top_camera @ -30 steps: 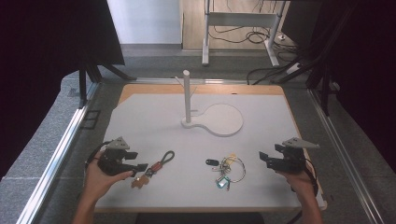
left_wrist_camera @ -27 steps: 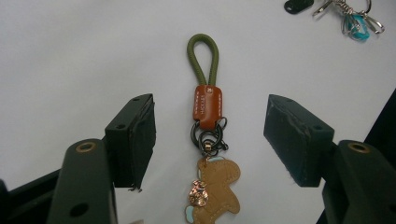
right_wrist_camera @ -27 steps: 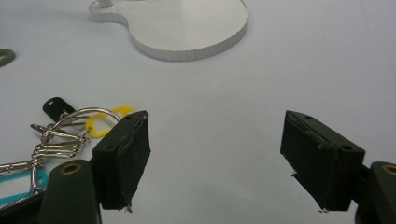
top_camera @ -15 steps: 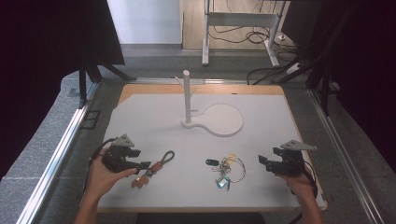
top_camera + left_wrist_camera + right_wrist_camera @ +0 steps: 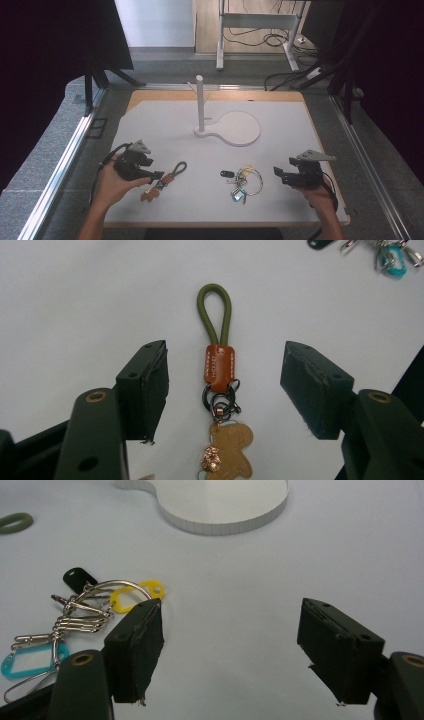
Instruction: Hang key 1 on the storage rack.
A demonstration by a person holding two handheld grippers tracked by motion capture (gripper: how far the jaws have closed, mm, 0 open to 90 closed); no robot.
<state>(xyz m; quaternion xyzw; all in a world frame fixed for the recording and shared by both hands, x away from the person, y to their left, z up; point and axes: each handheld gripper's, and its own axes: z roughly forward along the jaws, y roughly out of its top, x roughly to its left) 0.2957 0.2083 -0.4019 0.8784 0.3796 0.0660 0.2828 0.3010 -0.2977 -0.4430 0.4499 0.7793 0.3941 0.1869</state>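
Note:
A keychain (image 5: 169, 176) with an olive cord loop, a brown leather tab and a tan bear charm lies on the white board at the front left. My left gripper (image 5: 156, 176) hovers at its charm end. In the left gripper view the keychain (image 5: 219, 367) lies between the jaws of the left gripper (image 5: 227, 369), untouched; the jaws have just been closing a little and still stand wide. A bunch of key rings (image 5: 243, 181) with yellow, teal and black tags lies at the front centre. My right gripper (image 5: 278, 173) rests open just right of it, the bunch (image 5: 85, 617) beside its left jaw.
A white stand with an upright post (image 5: 200, 102) and a round flat base (image 5: 240, 129) sits mid-board; the base's edge (image 5: 225, 525) is in the right gripper view. The white board (image 5: 300, 130) lies on a wooden table with metal rails either side.
The left gripper has shifted a little to the right and farther over the keychain. The right gripper and the key rings have stayed put.

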